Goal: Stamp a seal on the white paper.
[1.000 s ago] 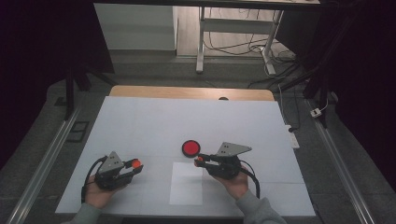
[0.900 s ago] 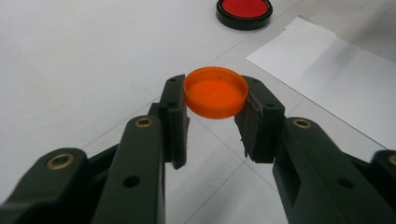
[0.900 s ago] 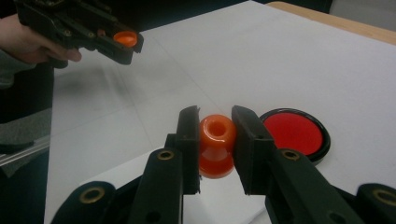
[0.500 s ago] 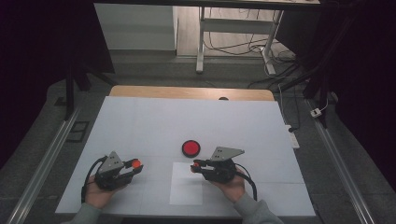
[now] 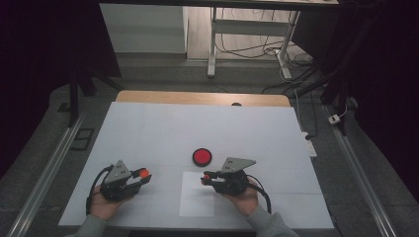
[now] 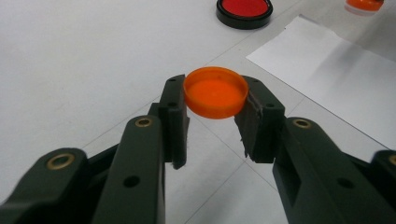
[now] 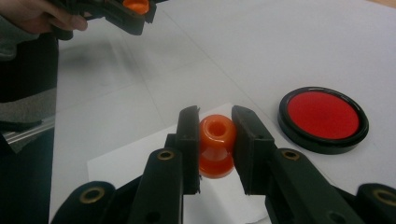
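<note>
My left gripper (image 6: 212, 119) is shut on an orange cap (image 6: 215, 92), held open side up between the pads just above the white table. In the high view the left gripper (image 5: 145, 175) sits at the near left with the cap (image 5: 144, 173) at its tip. My right gripper (image 7: 216, 140) is shut on a small orange bottle-neck piece (image 7: 217, 144) with a round hole at its end. From above, the right gripper (image 5: 205, 177) hovers over a white paper sheet (image 5: 196, 200), its tip pointing left toward the other gripper.
A red disc with a black rim (image 5: 202, 156) lies on the white table (image 5: 197, 128) just beyond the paper; the same disc (image 7: 323, 117) sits to the right of my right jaws. A wooden strip (image 5: 202, 98) edges the table's far side.
The right gripper has drifted slightly toward the near side and left, over the paper. The left gripper has stayed put.
</note>
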`<state>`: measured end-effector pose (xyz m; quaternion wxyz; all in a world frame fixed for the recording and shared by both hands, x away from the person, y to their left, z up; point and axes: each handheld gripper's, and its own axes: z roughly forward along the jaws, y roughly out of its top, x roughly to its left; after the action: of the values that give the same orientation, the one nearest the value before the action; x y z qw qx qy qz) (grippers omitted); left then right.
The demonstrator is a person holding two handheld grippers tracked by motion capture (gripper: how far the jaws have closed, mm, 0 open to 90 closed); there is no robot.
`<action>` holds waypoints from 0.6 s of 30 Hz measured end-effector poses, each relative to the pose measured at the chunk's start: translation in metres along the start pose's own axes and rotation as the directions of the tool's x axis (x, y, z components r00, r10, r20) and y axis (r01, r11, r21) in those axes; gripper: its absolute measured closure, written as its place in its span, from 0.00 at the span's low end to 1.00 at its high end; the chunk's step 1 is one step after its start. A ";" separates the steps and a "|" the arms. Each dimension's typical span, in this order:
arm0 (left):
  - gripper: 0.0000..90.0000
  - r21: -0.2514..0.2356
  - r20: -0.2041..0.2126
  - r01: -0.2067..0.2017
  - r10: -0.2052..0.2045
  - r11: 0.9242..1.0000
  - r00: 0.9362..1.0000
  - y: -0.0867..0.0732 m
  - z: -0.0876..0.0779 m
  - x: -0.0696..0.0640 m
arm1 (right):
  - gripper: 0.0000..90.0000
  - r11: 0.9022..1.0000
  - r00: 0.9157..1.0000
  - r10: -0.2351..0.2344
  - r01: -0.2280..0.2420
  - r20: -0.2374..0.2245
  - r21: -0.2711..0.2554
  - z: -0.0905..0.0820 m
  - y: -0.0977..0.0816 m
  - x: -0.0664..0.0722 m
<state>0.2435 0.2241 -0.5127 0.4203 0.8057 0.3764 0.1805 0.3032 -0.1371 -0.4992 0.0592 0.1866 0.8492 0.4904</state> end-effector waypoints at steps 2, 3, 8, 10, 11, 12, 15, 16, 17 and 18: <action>0.72 0.000 0.000 -0.001 0.001 1.000 1.000 0.000 0.000 0.000 | 0.80 1.000 1.000 -0.002 0.002 -0.003 0.008 0.002 -0.001 0.000; 0.72 0.000 -0.001 -0.001 0.001 1.000 1.000 0.000 0.000 0.000 | 0.80 1.000 1.000 -0.001 0.001 -0.003 0.010 0.003 -0.002 0.001; 0.72 -0.001 0.001 -0.003 0.003 1.000 1.000 0.000 0.000 0.000 | 0.80 0.999 1.000 -0.004 0.004 -0.006 0.039 0.009 -0.005 0.002; 0.72 0.000 0.002 -0.003 0.003 1.000 1.000 0.000 0.000 0.000 | 0.80 0.999 1.000 -0.007 0.007 -0.009 0.044 0.012 -0.006 0.003; 0.72 0.000 0.002 -0.003 0.003 1.000 1.000 0.000 0.000 -0.001 | 0.80 0.999 1.000 -0.009 0.009 -0.012 0.047 0.013 -0.006 0.003; 0.72 -0.001 0.000 -0.003 0.003 1.000 1.000 0.000 0.000 -0.001 | 0.80 0.999 1.000 -0.011 0.011 -0.012 0.050 0.014 -0.007 0.004; 0.71 -0.001 0.003 -0.003 0.003 1.000 1.000 0.000 0.000 0.000 | 0.80 0.998 1.000 -0.018 0.019 -0.015 0.058 0.018 -0.007 0.006; 0.71 -0.001 0.001 -0.002 0.002 1.000 1.000 0.000 0.000 0.000 | 0.80 0.998 1.000 -0.023 0.024 -0.014 0.065 0.019 -0.007 0.007; 0.71 0.000 0.000 -0.002 0.002 1.000 1.000 0.000 0.000 0.000 | 0.80 0.998 1.000 -0.022 0.024 -0.019 0.064 0.020 -0.008 0.007; 0.71 0.000 0.000 -0.002 0.002 1.000 1.000 0.000 0.000 0.000 | 0.80 0.997 1.000 -0.025 0.026 -0.016 0.071 0.021 -0.008 0.008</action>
<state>0.2433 0.2240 -0.5125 0.4201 0.8061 0.3755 0.1808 0.3001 -0.1206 -0.5163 0.0522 0.1741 0.8688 0.4606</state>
